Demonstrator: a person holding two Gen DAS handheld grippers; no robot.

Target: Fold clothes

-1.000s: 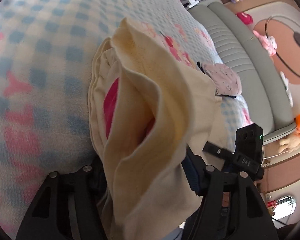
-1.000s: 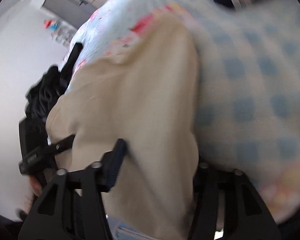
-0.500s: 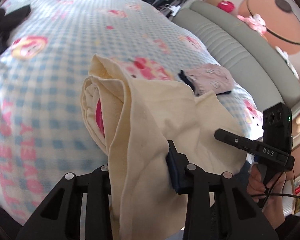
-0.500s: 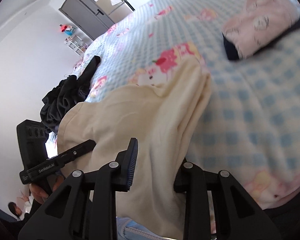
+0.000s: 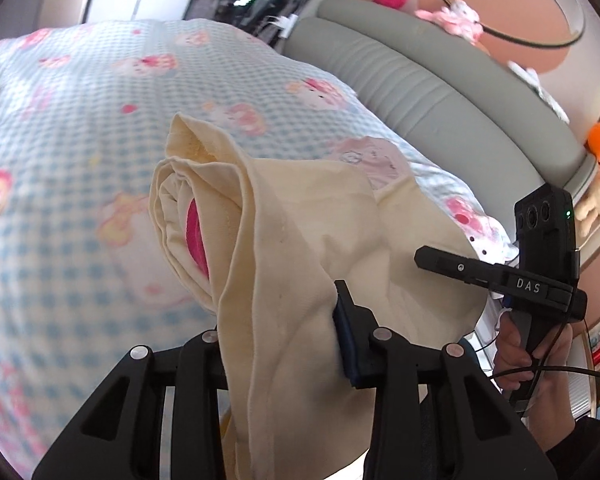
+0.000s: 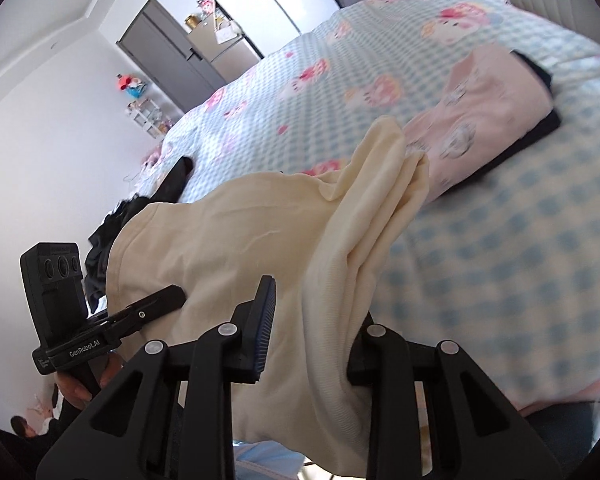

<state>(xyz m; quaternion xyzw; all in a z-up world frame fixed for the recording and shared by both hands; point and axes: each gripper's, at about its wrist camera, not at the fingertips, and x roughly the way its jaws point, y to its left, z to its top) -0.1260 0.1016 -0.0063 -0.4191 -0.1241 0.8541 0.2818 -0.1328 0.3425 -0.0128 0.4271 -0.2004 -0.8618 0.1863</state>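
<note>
A cream garment (image 5: 308, 216) with a bright pink patch inside its folds hangs in a bundle above the checked bed. My left gripper (image 5: 284, 320) is shut on one bunched edge of it. The same cream garment (image 6: 236, 232) stretches across to my right gripper (image 6: 312, 320), which is shut on its other bunched edge. In the left wrist view the right gripper's body (image 5: 540, 276) shows at the right, held by a hand. The left gripper's body (image 6: 72, 320) appears at the lower left of the right wrist view.
The bed cover (image 5: 80, 120) is blue-and-white checked with pink cartoon prints. A folded pink garment on a dark one (image 6: 492, 112) lies on the bed beyond the cream one. A black clothes heap (image 6: 112, 232) sits at the left, a grey padded headboard (image 5: 440, 92) behind.
Both grippers have lifted and pulled back with the cream garment, so it hangs higher off the bed. More of the bed, the headboard and the folded pink garment has come into view.
</note>
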